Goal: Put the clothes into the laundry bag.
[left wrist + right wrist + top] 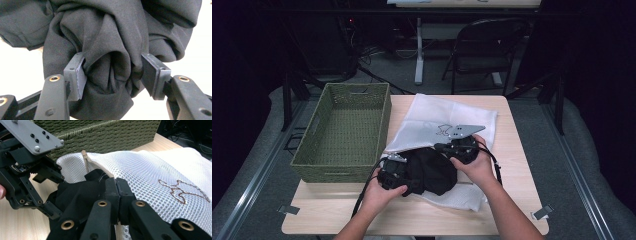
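A black garment point(432, 170) lies bunched at the mouth of a white mesh bag point(447, 117) in the middle of the wooden table point(512, 150). My left gripper point(406, 186) comes at it from the left. In the left gripper view my left gripper point(113, 75) has a thick fold of the black garment point(105, 30) squeezed between both pads. My right gripper point(441, 147) sits at the bag's opening. In the right gripper view my right gripper point(116, 186) is shut on the mesh bag's point(150, 170) rim beside the zipper point(86, 162), with the black garment point(75, 195) just below.
A green woven basket point(384, 120) stands on the table's left half, close against the bag and my left hand. The bag carries a small embroidered outline point(180, 190). A folding chair point(482, 45) and a desk leg stand on the floor beyond the table's far edge.
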Demonstrator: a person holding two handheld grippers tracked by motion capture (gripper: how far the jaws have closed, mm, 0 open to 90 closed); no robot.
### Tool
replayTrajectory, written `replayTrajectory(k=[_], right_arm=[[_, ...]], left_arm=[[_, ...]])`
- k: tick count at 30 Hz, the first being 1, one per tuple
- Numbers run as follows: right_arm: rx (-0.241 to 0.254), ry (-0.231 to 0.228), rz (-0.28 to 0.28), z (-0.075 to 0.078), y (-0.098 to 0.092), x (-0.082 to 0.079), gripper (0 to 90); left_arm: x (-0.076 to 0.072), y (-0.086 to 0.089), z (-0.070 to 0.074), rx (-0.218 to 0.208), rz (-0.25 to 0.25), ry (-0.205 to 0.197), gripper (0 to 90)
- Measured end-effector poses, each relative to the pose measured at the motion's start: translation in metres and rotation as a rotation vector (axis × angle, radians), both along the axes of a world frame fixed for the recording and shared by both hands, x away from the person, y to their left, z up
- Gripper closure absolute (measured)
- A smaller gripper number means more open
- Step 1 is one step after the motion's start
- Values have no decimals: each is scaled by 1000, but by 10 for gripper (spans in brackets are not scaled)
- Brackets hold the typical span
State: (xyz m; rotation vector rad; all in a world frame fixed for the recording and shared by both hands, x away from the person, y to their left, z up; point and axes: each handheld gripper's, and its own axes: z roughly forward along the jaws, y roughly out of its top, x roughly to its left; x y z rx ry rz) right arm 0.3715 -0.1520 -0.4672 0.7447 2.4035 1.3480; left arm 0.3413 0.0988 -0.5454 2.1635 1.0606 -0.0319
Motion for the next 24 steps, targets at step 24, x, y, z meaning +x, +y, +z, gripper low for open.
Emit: replayTrajectory(k=[24], right_arm=[[-18, -2, 10, -2, 5, -3, 894]], left_arm=[[-4, -12, 0, -59, -31, -2, 741]])
